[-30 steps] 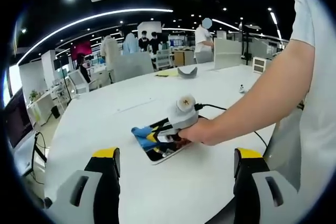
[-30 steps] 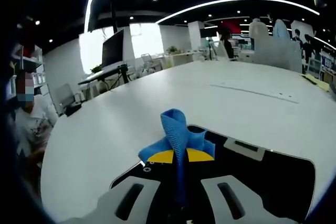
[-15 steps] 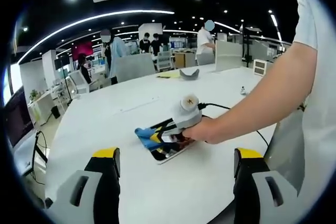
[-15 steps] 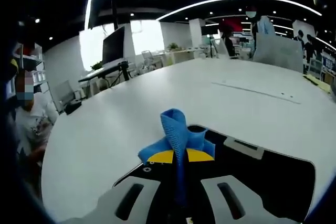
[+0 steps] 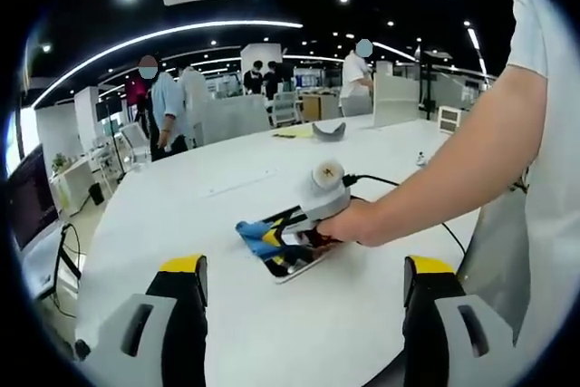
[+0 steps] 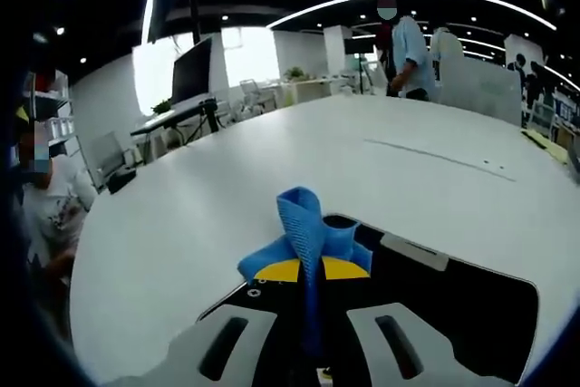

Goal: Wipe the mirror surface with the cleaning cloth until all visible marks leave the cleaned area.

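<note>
Your right arm reaches in from the right of the left gripper view, bare forearm sloping down to your hand [image 5: 355, 224], which grips the right gripper [image 5: 272, 235] and presses its tip low onto the flat rectangular dark-glass mirror [image 5: 292, 263] lying on the big white round table [image 5: 217, 215]. That gripper points down and away from you, towards the left of that view, with a black cable [image 5: 381, 187] trailing back from it across the tabletop.

In the right gripper view your right gripper's jaws are closed together on the blue woven cleaning cloth [image 6: 306, 240]: a fold of it stands up in a loop just ahead of the yellow tips, and the rest spreads flat beneath them on the mirror [image 6: 453, 301]. The mirror's long axis runs from the lower left of that view off to the right, its rounded near corner just ahead of the cloth; the cloth sits at that left end of the glass.

Your left gripper [image 5: 306, 274] is held back from the work, well apart from the mirror, its yellow-tipped jaws wide apart with nothing between them, above the table's near part.

People stand beyond the table's far edge.
</note>
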The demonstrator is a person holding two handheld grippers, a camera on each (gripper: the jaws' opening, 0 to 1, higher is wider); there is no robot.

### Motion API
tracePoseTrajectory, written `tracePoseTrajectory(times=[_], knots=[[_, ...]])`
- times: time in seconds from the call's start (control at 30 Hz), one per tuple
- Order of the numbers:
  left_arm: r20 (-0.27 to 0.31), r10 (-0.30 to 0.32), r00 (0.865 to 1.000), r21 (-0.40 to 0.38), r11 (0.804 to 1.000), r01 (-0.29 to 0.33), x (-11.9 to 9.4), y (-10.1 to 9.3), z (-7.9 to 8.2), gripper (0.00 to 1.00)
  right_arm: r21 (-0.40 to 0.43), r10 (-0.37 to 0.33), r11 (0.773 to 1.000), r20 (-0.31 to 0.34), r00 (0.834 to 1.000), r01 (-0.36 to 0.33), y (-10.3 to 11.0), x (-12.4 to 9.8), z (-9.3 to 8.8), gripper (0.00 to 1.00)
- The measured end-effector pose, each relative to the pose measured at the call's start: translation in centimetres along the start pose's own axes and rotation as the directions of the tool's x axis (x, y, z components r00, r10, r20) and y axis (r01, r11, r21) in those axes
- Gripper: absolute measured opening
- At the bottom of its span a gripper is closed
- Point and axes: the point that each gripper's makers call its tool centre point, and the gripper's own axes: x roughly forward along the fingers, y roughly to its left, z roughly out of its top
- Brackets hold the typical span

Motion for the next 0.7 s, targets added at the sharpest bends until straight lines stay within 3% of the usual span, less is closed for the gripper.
tracePoseTrajectory(times=[0.5,0.7], knots=[[-0.037,-0.004,0.999,-0.002,1.0,0.004,-3.5,0.0,-0.6,0.9,-0.009,0.01,1.0,-0.042,0.999,-0.01,0.2,0.2,-0.1,0.02],[-0.039,-0.011,0.999,0.0,1.0,0.011,-3.8,-0.3,-0.5,0.9,-0.021,0.025,0.999,-0.05,0.998,-0.026,0.7,0.2,-0.2,0.01]])
